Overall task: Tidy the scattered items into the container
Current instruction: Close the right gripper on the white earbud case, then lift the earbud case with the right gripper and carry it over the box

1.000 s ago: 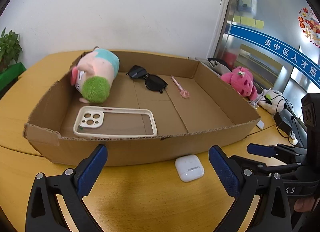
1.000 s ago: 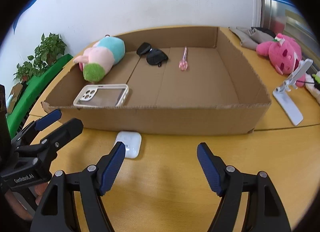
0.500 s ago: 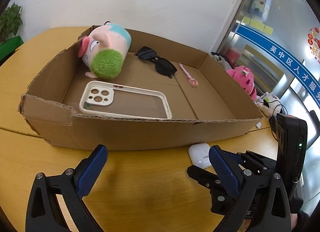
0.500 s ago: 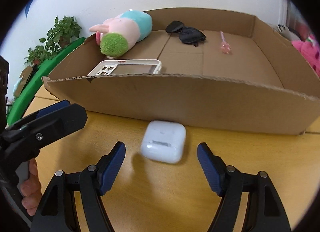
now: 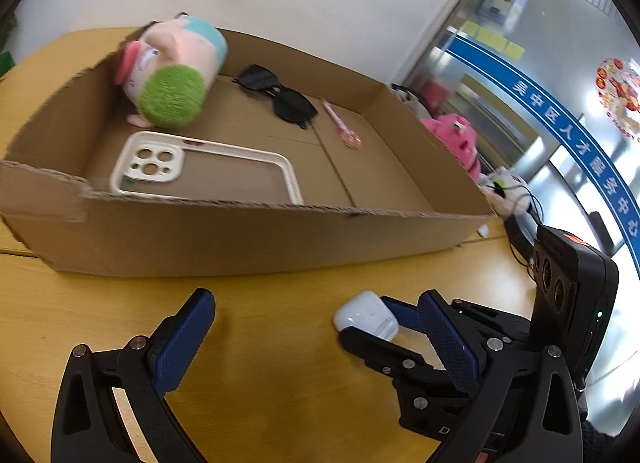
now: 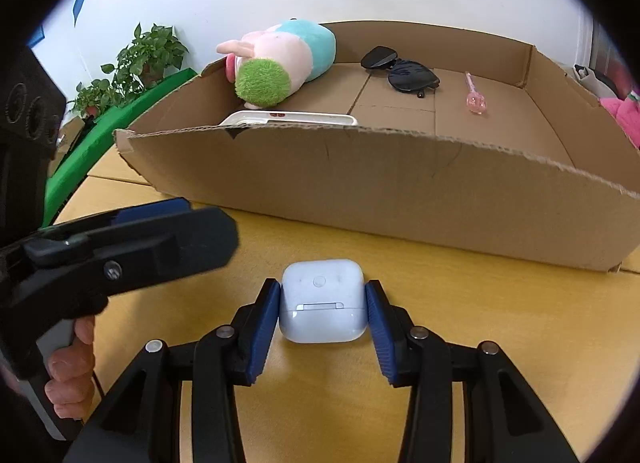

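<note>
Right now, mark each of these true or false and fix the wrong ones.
1. The white earbud case sits on the table, outside the cardboard box. True.
2. The right gripper is empty. False: its jaws are closing with the earbud case between the pads.
3. The sunglasses lie inside the box. True.
4. The left gripper holds the phone case. False: it is open and empty; the phone case lies in the box.
5. The plush toy lies on the table beside the box. False: it rests inside the box at a far corner.
</note>
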The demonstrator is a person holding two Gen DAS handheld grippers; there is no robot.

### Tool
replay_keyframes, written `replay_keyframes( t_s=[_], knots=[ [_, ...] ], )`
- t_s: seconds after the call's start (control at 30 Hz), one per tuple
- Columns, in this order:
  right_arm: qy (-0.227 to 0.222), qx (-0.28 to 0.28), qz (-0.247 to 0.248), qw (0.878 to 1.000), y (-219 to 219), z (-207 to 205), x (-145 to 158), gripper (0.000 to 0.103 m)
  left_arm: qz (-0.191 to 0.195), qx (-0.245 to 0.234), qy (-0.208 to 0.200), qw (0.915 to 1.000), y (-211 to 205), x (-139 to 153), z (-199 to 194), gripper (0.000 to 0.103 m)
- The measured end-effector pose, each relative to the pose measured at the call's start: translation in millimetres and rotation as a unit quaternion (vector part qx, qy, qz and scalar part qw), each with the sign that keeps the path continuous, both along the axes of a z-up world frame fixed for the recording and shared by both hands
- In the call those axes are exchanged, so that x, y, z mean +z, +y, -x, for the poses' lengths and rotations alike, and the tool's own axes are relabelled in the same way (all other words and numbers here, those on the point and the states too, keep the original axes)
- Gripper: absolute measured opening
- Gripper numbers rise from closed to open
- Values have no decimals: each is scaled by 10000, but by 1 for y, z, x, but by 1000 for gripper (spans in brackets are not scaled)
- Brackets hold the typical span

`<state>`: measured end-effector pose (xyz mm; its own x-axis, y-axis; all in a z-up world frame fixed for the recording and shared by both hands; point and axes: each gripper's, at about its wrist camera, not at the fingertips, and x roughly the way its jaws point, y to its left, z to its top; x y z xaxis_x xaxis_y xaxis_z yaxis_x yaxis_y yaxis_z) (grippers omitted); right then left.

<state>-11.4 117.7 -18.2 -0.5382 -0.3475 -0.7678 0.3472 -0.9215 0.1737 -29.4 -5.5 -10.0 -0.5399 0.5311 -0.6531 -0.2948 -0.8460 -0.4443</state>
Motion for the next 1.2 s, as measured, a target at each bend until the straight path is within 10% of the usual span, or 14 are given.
replay_keyframes(
  t_s=[0.33, 0.63, 0.77, 0.9, 1.2],
  knots=[
    [957, 405, -119, 9945, -8, -41, 26, 42, -193, -730, -227, 9969, 24, -1, -6, 72],
    [843, 342, -100, 9958, -3, -34, 20, 42, -482, -827, -301, 9950, 22, -1, -1, 32],
    [886, 373, -104, 9953, -2, -33, 20, 42, -502, -821, -290, 9949, 22, -1, -2, 35],
    [981, 432, -59, 9942, -1, -36, 22, 42, -613, -624, -394, 9954, 14, -6, 1, 67],
    [1042, 473, -16, 9934, -4, -37, 22, 42, -790, -907, -469, 9916, 18, -6, 1, 36]
  ],
)
